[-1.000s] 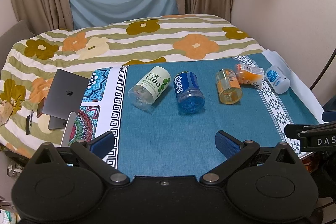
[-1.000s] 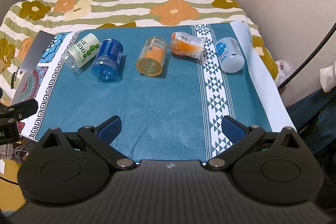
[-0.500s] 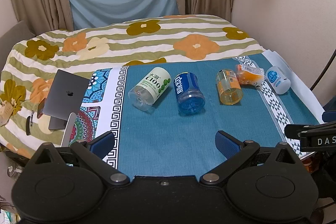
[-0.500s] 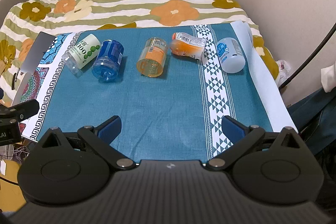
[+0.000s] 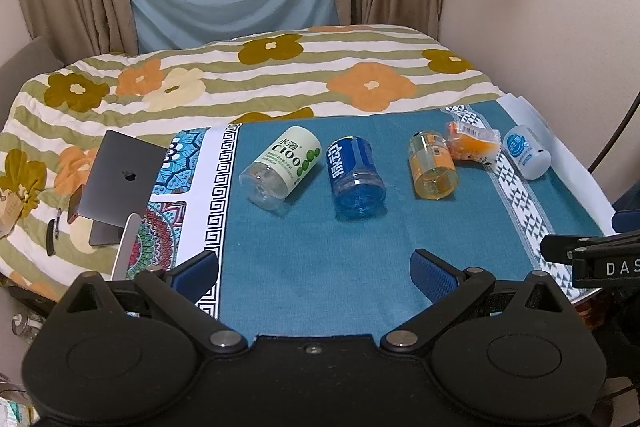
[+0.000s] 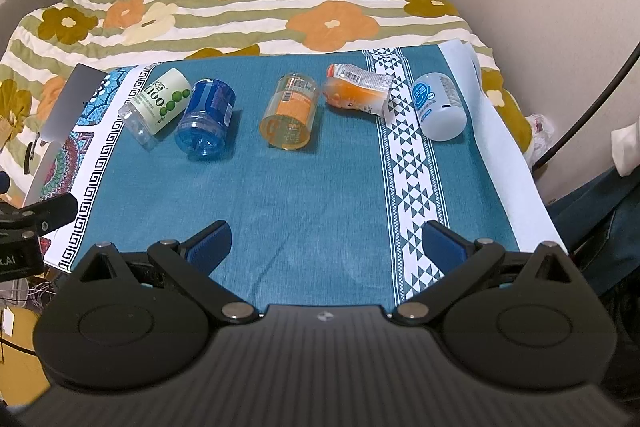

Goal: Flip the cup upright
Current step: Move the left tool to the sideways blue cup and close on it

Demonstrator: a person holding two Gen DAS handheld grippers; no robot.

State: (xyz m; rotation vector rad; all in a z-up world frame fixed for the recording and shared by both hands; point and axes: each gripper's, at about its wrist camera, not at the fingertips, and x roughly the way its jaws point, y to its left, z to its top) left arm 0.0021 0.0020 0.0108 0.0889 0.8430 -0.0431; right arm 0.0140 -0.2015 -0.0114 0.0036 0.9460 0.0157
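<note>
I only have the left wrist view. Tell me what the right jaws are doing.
Observer: The right gripper is over the near edge of the teal cloth, jaws wide apart and holding nothing.
Operator: Check whether the orange pack touches the white bottle.
Observer: It does not. The right wrist view shows a strip of patterned cloth between the orange pack and the white bottle.
Operator: Report what is beyond that bottle.
Observer: A crumpled plastic bag lies off the bed by the wall.
</note>
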